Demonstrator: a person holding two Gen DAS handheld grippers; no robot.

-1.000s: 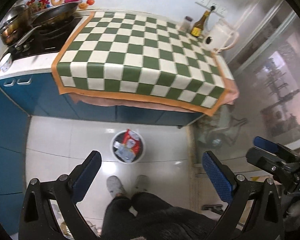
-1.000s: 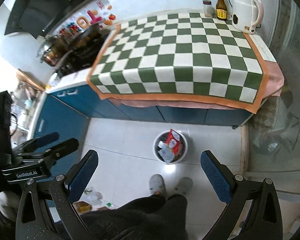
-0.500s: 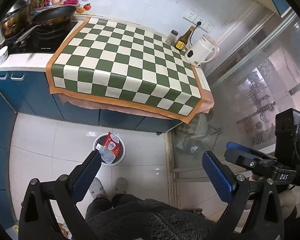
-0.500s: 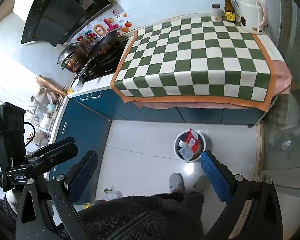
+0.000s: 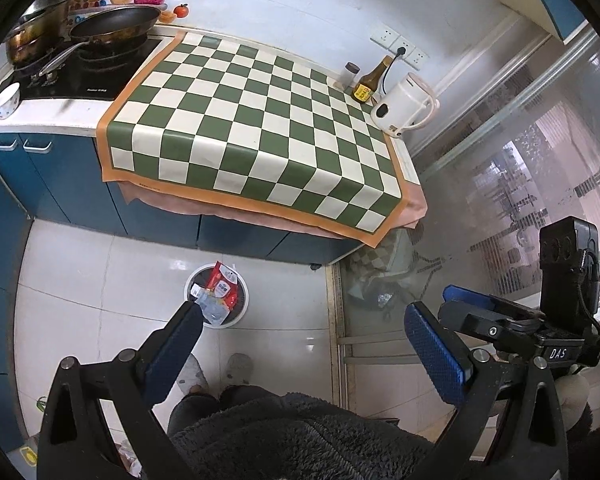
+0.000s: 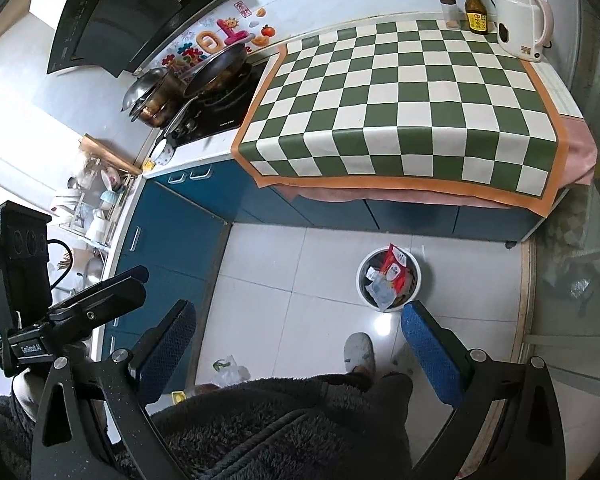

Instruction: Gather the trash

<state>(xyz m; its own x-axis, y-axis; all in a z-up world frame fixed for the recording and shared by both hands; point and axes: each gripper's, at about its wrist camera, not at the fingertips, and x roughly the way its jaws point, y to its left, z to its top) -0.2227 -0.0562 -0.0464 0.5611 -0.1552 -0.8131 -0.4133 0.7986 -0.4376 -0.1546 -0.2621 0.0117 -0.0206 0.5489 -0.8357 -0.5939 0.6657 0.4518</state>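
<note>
While both grippers, left (image 5: 300,348) and right (image 6: 298,344), hang spread and empty, wrappers (image 6: 390,276) fill the bin (image 6: 362,286) (white). It stands on floor near the counter (image 6: 400,92).

Even, fairly bright indoor light fills both views. A lamp's glare spot sits on the glossy floor tiles (image 6: 384,324) beside the white trash bin (image 6: 416,280); a fainter one shows in the left view. The frosted glass door (image 5: 540,168) glows pale pink. Fisheye bending curves the checkered tablecloth (image 5: 256,136), and black vignette rings the corners. Focus is sharp throughout.
</note>
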